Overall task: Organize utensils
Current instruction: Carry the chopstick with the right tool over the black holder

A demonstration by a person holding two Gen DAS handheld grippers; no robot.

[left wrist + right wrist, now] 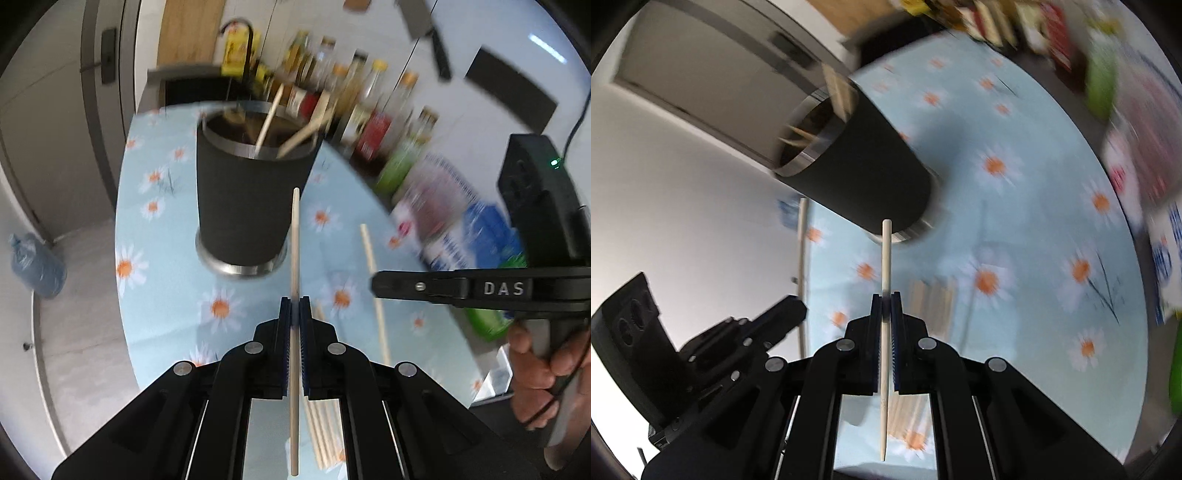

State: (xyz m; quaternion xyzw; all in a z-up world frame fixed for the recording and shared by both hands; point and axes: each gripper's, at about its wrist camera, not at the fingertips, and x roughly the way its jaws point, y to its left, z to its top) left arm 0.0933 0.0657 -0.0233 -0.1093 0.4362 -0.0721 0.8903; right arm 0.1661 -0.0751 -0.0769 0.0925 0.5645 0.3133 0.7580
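Note:
A dark cup [247, 192] with a steel rim holds several wooden chopsticks on the daisy tablecloth [166, 280]. It also shows in the right wrist view [864, 177]. My left gripper [295, 306] is shut on a chopstick [295, 240] that points toward the cup. My right gripper [886, 302] is shut on another chopstick [886, 254], tip near the cup's base. The right gripper shows side-on in the left wrist view [376, 284]. The left gripper shows in the right wrist view [798, 310]. A loose chopstick [373, 280] and a bundle of chopsticks [931, 302] lie on the cloth.
Bottles and jars [351, 99] line the back of the table. Packets [454, 221] and a green item [484, 325] sit at the right. The table edge curves at the left, with floor and a blue water jug [35, 266] beyond.

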